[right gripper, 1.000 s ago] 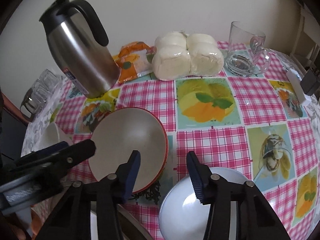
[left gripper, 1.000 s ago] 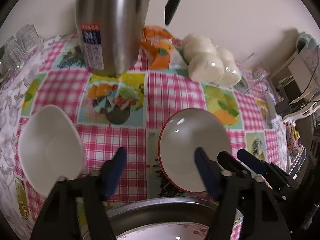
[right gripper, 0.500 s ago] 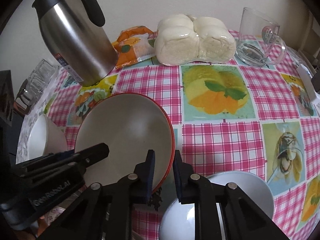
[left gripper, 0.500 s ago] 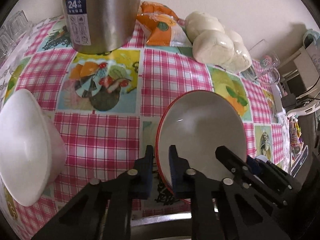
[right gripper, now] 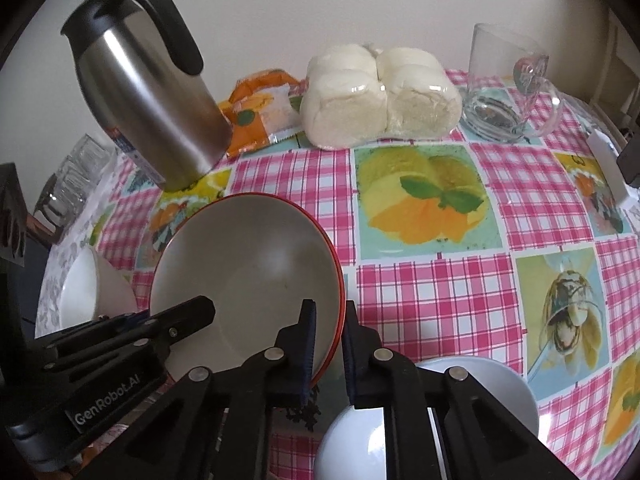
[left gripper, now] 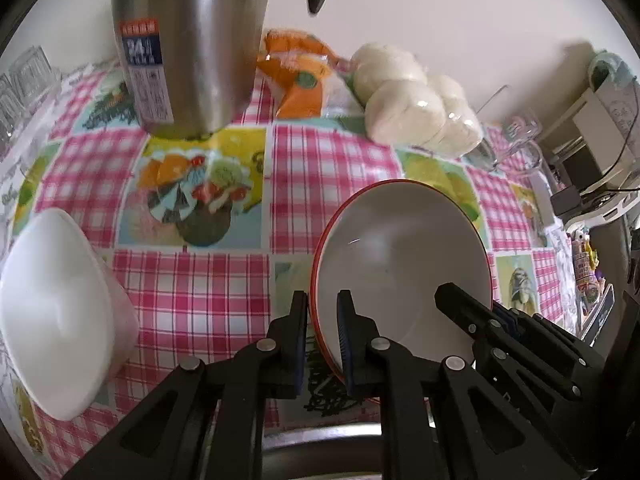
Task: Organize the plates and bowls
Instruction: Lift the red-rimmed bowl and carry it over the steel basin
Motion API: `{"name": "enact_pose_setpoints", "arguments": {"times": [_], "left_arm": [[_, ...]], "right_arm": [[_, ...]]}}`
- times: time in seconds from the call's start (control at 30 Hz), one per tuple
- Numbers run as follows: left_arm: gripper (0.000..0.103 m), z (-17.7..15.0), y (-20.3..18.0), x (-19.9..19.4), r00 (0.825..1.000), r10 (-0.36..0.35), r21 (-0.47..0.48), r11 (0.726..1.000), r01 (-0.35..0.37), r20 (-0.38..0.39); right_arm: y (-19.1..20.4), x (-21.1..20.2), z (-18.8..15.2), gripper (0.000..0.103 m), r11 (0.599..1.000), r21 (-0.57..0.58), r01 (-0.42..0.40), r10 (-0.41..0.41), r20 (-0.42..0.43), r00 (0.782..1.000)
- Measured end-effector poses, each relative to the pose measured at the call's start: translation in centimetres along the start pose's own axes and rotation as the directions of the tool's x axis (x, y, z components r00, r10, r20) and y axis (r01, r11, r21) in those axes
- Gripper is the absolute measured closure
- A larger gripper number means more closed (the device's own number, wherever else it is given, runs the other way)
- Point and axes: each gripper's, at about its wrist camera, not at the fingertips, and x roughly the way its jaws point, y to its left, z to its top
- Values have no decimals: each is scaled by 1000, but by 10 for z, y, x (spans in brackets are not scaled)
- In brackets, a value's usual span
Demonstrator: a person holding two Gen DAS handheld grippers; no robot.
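Right wrist view only: blue-white bowl (right gripper: 492, 384).

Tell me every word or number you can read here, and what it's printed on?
"GenRobot.AI": white lettering on the black body of the left gripper, seen from the right wrist camera.
"24": large digits on the blue and red label of the steel thermos jug; the smaller print around it is too blurred to read.
Glass mug: a pinkish printed mark, unreadable.
Orange snack packet: print too small to read.
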Motion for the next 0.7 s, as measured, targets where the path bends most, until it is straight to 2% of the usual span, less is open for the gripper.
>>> {"name": "enact_pose_setpoints", "arguments": {"times": [0.2, 0.37, 0.53, 0.7], "left_arm": [[88, -3, -14, -38, 995, 17, 34, 999, -21, 96], [88, -16, -28, -81, 983, 41, 85, 995, -57, 181], [88, -40, -28, -116, 973, 34, 63, 997, -50, 227], [88, -69, -28, -137, 964, 45, 45, 997, -59, 263]], "right_arm": [[4, -34, 1, 90, 1000, -7, -11, 12, 69, 998], [10, -74, -6, 89, 1000, -3, -17, 17, 134, 991], [17, -112, -18, 89, 999, -4, -33, 33, 190, 981], [33, -144, -43, 89, 999, -30, -25, 32, 234, 972]]}}
